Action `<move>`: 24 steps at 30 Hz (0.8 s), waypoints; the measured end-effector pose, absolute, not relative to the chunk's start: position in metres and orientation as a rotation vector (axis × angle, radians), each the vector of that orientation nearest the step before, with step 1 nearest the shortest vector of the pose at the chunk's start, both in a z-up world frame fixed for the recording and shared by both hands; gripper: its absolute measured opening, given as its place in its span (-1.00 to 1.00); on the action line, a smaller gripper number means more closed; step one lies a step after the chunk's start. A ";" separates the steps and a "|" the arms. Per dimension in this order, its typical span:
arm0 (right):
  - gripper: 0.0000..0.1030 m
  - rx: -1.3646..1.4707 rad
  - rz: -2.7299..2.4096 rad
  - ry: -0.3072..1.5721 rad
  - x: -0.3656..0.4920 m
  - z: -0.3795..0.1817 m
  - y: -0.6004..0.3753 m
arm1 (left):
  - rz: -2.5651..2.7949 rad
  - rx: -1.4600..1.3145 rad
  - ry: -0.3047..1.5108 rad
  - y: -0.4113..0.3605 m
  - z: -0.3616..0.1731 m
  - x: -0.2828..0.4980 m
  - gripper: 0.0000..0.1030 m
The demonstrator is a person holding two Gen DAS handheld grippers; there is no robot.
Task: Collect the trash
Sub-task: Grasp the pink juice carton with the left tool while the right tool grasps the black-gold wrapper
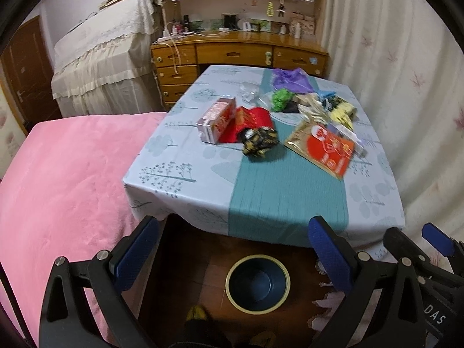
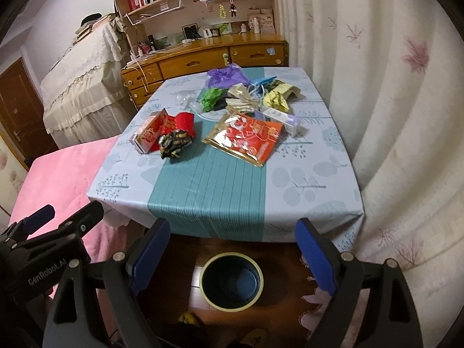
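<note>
Trash lies on a small table with a blue-and-teal cloth point(image 1: 287, 200) point(image 2: 208, 191). Nearest are a crumpled black-and-gold wrapper point(image 1: 259, 139) point(image 2: 175, 142), a red-and-gold snack bag point(image 1: 324, 148) point(image 2: 246, 137) and a red-and-pink carton point(image 1: 216, 119) point(image 2: 150, 132). Farther back sit green point(image 1: 280, 99) point(image 2: 212, 97), yellow point(image 1: 343, 113) point(image 2: 278, 98) and purple point(image 1: 290, 79) point(image 2: 226, 76) wrappers. A dark blue bin point(image 1: 258, 282) point(image 2: 232, 281) stands on the floor below the table's near edge. My left gripper point(image 1: 232, 246) and right gripper point(image 2: 232, 246) hover open above the bin, holding nothing.
A pink bed point(image 1: 63, 179) point(image 2: 58, 179) adjoins the table on the left. A cream curtain point(image 1: 406, 87) point(image 2: 391, 116) hangs on the right. A wooden desk with shelves point(image 1: 240, 49) point(image 2: 203, 55) stands behind the table.
</note>
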State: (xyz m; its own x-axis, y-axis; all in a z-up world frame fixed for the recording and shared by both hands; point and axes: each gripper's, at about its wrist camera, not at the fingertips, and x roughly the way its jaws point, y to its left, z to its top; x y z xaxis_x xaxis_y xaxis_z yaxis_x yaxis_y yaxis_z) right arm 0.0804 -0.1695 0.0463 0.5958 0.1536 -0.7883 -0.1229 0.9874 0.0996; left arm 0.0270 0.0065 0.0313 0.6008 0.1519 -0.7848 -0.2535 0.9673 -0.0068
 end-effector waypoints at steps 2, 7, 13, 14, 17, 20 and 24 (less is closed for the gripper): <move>0.72 0.032 0.165 0.911 0.089 0.046 -0.163 | 0.244 -0.132 0.895 0.017 0.030 0.036 0.97; 0.72 0.024 0.155 0.913 0.124 0.044 -0.144 | 0.255 -0.176 0.912 0.054 0.023 0.074 0.98; 0.72 0.043 0.119 0.920 0.184 0.041 -0.112 | 0.223 -0.174 0.964 0.110 0.012 0.160 0.97; 0.72 0.054 0.113 0.930 0.195 0.038 -0.104 | 0.209 -0.162 0.987 0.120 0.008 0.180 0.97; 0.72 0.086 0.101 0.989 0.231 0.024 -0.081 | 0.188 -0.130 1.034 0.138 -0.005 0.226 0.97; 0.61 0.122 0.103 1.061 0.261 0.005 -0.062 | 0.148 -0.087 1.098 0.152 -0.025 0.275 0.98; 0.57 0.237 0.078 1.162 0.293 -0.030 -0.048 | 0.072 -0.015 1.202 0.155 -0.054 0.322 0.98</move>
State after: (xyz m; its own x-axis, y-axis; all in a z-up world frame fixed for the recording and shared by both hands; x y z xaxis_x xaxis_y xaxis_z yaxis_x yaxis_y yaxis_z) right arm 0.2926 -0.0485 -0.0301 0.3980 0.1833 -0.8989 0.0614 0.9723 0.2255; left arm 0.3218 0.1550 -0.0545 0.3586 0.0483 -0.9322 -0.0641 0.9976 0.0270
